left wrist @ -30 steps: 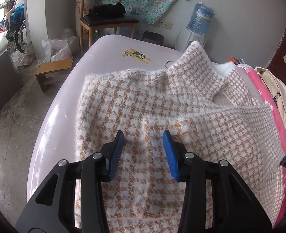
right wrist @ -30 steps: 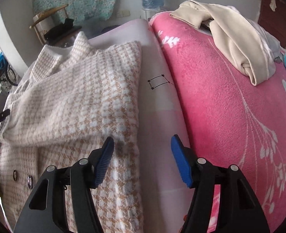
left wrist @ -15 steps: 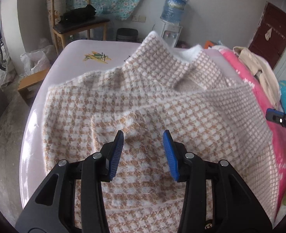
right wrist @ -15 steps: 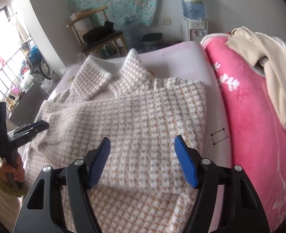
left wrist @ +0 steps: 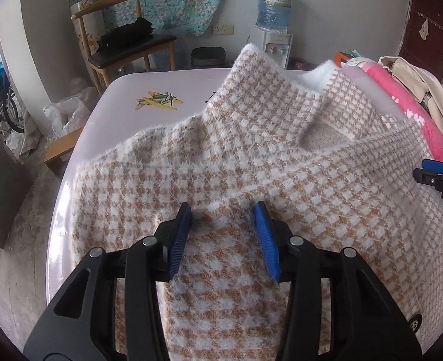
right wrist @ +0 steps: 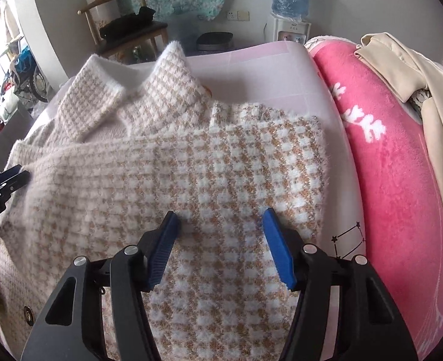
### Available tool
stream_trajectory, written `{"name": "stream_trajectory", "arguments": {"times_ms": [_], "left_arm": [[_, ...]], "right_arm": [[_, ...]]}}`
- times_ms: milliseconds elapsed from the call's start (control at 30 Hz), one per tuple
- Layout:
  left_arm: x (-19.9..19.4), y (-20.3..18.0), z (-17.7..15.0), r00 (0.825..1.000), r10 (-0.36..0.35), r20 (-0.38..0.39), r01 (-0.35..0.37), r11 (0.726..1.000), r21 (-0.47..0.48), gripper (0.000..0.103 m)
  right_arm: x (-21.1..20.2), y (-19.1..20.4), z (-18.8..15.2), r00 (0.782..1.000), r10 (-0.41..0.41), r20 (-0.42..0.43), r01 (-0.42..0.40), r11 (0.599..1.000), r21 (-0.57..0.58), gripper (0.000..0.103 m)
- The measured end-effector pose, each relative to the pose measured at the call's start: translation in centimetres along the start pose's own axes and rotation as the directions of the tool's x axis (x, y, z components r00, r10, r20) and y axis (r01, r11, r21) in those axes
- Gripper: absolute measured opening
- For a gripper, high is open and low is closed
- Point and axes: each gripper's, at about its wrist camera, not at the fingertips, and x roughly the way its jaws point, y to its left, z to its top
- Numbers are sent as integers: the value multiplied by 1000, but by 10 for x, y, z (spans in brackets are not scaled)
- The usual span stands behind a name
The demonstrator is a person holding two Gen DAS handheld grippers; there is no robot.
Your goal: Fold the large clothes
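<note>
The houndstooth coat [left wrist: 251,162] is lying spread over the pale pink bed [left wrist: 161,84], its white-lined collar [left wrist: 284,90] turned toward the far end of the bed, where the water dispenser [left wrist: 274,27] is standing against the wall; one sleeve is lying folded across the coat's body, its fluffy edge running along the side nearest the pink blanket [right wrist: 387,156]. The left gripper [left wrist: 224,234] is pointing down over the near part of the coat, its blue pads [left wrist: 179,237] standing apart with a raised ridge of fabric between them; the jaws have just been opening, and whether the pads are pressing on the cloth I cannot tell. The right gripper [right wrist: 219,248] is hanging over the folded sleeve on the coat's blanket side, jaws parted, having just been closing, with only flat fabric beneath them and nothing grasped. A beige garment [right wrist: 417,84] is lying on the blanket, well apart from the coat; a wooden chair [left wrist: 125,45] is standing beyond the coat's collar end.
</note>
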Motion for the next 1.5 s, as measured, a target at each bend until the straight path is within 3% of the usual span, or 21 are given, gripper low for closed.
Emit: {"name": "stream_trajectory", "arguments": {"times_ms": [133, 267, 367, 433, 500, 700, 933, 1033, 1267, 1400, 1500], "left_arm": [[2, 2, 4, 1000, 5, 6, -4, 1000, -9, 46], [-26, 5, 1, 1000, -10, 27, 11, 1000, -25, 46], [-58, 1, -10, 999, -22, 50, 22, 1000, 16, 60], [-81, -2, -23, 998, -33, 53, 31, 999, 40, 66], [-104, -3, -42, 998, -34, 59, 32, 998, 48, 75], [-158, 1, -124, 995, -96, 28, 97, 995, -31, 80], [-202, -11, -218, 992, -126, -25, 124, 989, -86, 83], [-213, -18, -250, 994, -91, -51, 88, 994, -70, 83], [-219, -24, -301, 994, -5, -109, -4, 997, -82, 83], [-218, -20, -316, 994, 18, -109, -31, 992, -122, 88], [-219, -17, -319, 993, 26, -118, -45, 986, -162, 90]], "right_arm": [[-8, 4, 3, 1000, -17, -6, 17, 1000, 6, 58], [-45, 12, -12, 999, 40, 24, -40, 999, 6, 60], [-77, 17, -35, 998, 53, 44, -52, 998, -26, 71], [-95, 20, -50, 997, 61, 47, -59, 997, -41, 71], [-112, 23, -68, 997, 72, 43, -70, 996, -47, 72], [-144, 45, -137, 987, 160, -17, -161, 987, -26, 77], [-163, 72, -228, 992, 113, -56, -114, 993, -23, 81], [-168, 76, -261, 994, 78, -76, -80, 996, -24, 83], [-158, 79, -307, 993, 19, -117, -23, 999, -32, 90], [-158, 86, -320, 997, -26, -68, 22, 998, -53, 97], [-158, 80, -321, 997, -10, -72, 9, 1000, -15, 97]]}}
